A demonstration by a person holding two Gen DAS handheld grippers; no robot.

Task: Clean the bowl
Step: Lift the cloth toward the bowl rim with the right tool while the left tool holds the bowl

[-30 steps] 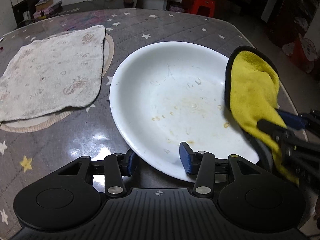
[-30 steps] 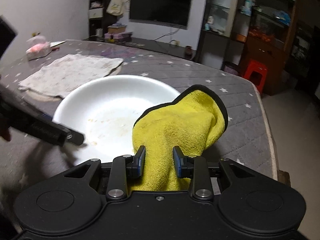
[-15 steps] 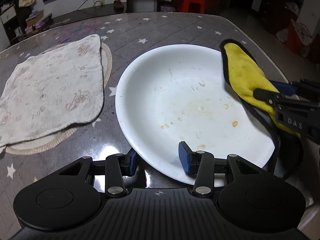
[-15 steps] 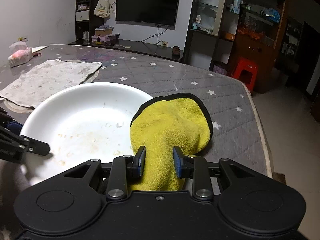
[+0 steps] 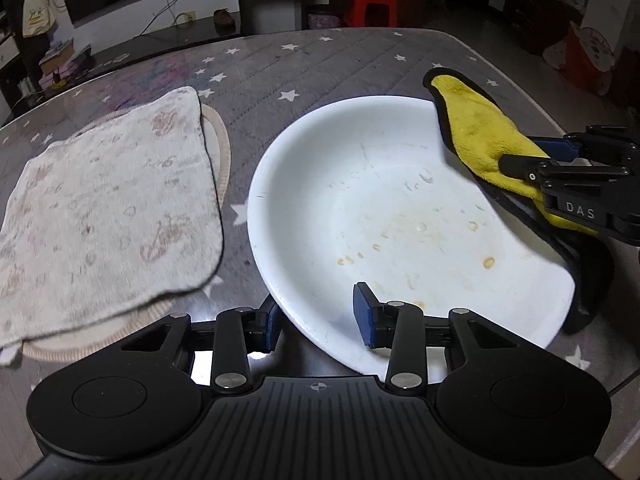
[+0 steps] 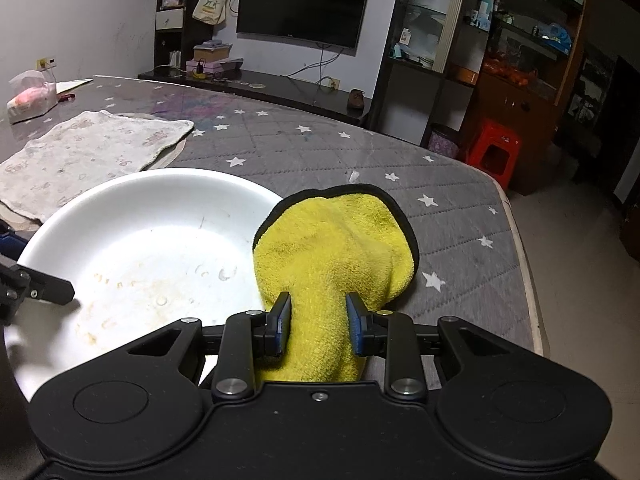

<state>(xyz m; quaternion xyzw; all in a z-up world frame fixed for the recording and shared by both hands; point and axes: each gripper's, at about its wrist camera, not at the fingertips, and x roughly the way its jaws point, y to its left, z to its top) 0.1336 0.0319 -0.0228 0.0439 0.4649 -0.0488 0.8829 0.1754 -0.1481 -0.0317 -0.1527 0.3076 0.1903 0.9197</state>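
Note:
A wide white bowl [image 5: 400, 208] with brownish food stains sits on the grey star-patterned table; it also shows in the right wrist view [image 6: 152, 240]. My left gripper [image 5: 320, 320] stands with its jaws either side of the bowl's near rim, one finger outside and one inside. My right gripper [image 6: 318, 322] is shut on a yellow cloth [image 6: 336, 248] with a black edge, which drapes over the bowl's right rim. The cloth [image 5: 480, 136] and the right gripper [image 5: 568, 176] show at the right in the left wrist view.
A pale patterned towel [image 5: 100, 208] lies on a round mat left of the bowl. A tissue pack [image 6: 32, 100] sits at the table's far left. The table edge [image 6: 524, 280] runs close on the right, with a red stool [image 6: 494, 148] beyond.
The yellow cloth has moved from inside the bowl outward to its right rim. My left gripper stays at the bowl's near rim.

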